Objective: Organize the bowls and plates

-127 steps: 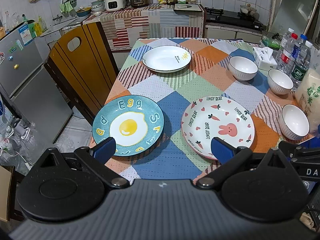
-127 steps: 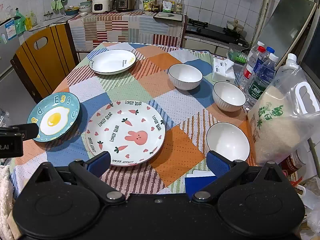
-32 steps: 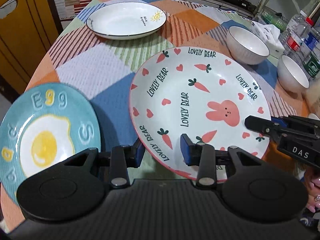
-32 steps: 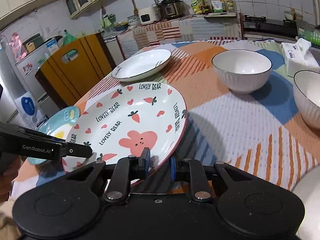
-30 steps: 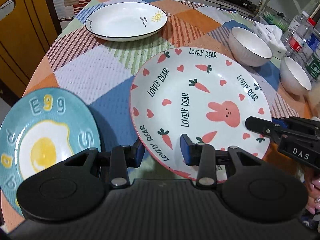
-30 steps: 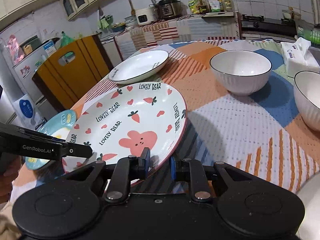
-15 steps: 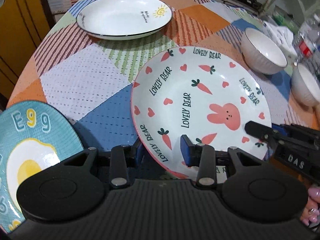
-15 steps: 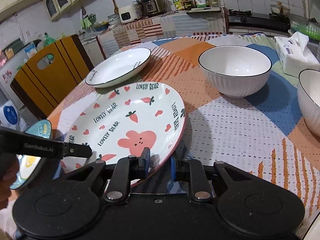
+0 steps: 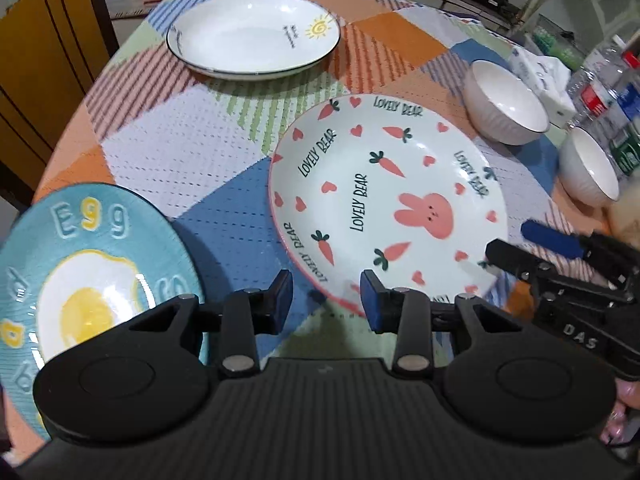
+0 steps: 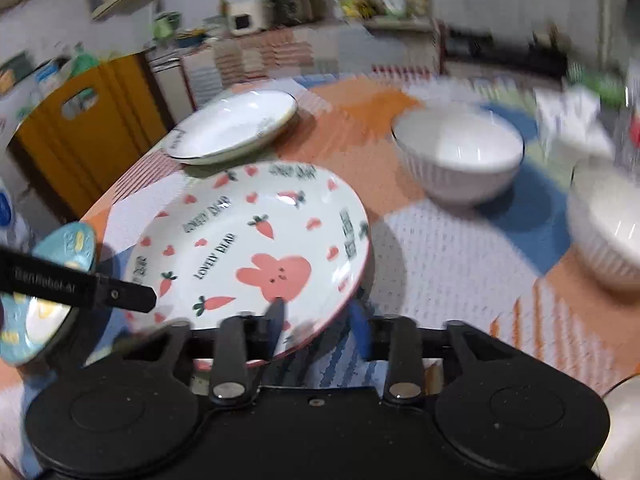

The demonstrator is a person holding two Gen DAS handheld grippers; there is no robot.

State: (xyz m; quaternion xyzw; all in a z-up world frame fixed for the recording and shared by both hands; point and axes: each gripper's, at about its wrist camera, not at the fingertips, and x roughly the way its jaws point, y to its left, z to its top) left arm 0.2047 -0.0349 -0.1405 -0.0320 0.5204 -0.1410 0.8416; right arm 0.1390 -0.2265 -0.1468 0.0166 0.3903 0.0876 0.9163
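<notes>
The rabbit plate marked LOVELY BEAR is held tilted above the patchwork tablecloth; it also shows in the right wrist view. My left gripper straddles its near-left rim with a gap between the pads. My right gripper has its pads around the near-right rim; the frame is blurred. The blue egg plate lies at the left table edge. A white sun plate lies at the far left. Two white bowls stand on the right.
A tissue pack and water bottles stand at the right edge. A yellow wooden chair is beside the table on the left. A kitchen counter runs behind the table.
Both grippers have carried the rabbit plate farther from the egg plate, toward the white sun plate. The gaps between the pads look wider than half a second ago.
</notes>
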